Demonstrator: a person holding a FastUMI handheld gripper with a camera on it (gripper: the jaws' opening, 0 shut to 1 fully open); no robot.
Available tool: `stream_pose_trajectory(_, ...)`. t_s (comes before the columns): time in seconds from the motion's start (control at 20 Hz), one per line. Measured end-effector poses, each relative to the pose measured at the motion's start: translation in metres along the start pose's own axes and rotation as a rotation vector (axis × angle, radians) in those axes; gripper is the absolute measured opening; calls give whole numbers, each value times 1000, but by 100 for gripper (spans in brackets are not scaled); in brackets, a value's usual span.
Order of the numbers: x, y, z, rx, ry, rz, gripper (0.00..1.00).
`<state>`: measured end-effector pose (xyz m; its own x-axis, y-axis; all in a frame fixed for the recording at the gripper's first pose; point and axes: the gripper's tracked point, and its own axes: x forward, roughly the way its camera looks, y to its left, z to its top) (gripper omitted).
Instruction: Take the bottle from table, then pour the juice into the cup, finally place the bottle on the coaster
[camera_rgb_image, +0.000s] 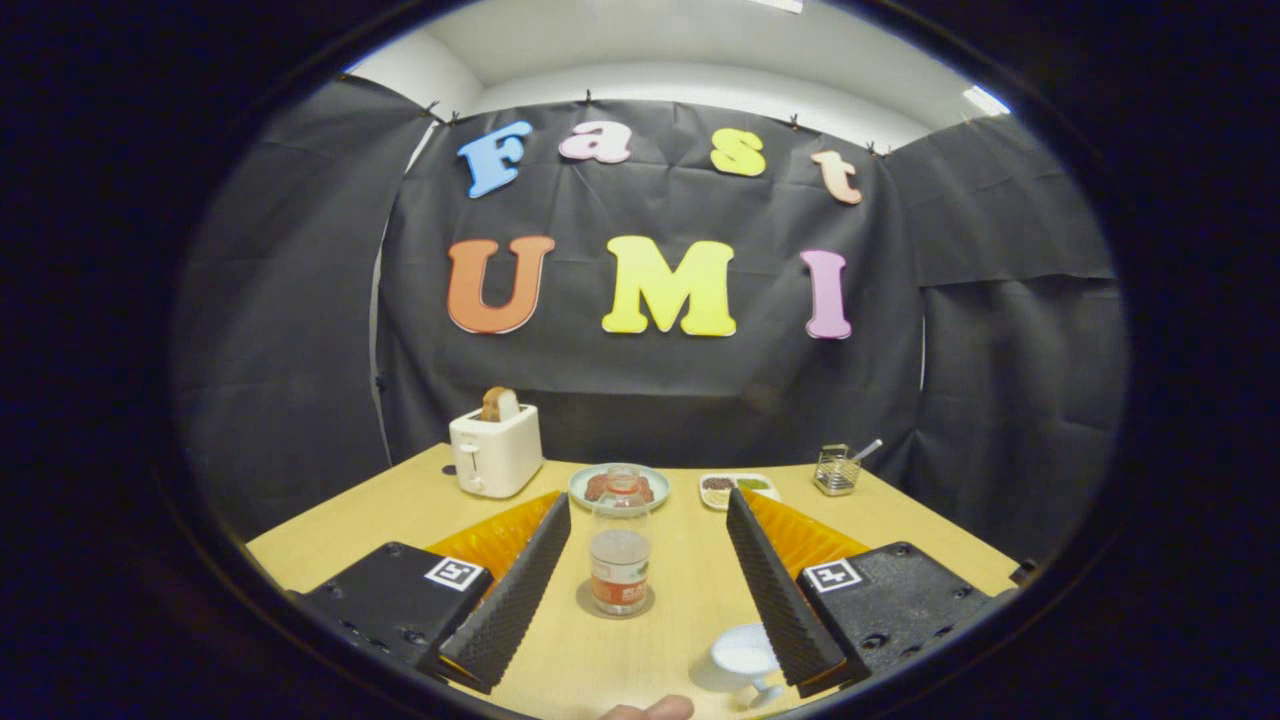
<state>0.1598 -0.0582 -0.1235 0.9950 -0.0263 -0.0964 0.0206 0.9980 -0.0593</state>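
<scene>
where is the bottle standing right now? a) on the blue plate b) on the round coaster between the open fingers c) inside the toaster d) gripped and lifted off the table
B: the bottle stands upright on the round coaster on the table, between the fingers of the open gripper, which do not touch it; the blue plate lies beyond it.

The gripper (648, 560) has its fingers spread wide apart, touching nothing. Between them the bottle (619, 558) stands upright on a round coaster (583, 601) on the wooden table (905, 520). A white cup (745, 655) sits near the right finger. Beyond the bottle are a plate (619, 486), a toaster (496, 451), a small dish (738, 488) and a wire holder (836, 470).
</scene>
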Motion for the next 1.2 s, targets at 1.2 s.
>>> stream_pose_trajectory(1.2, -137, -30, 80, -19, 29, 21, 100)
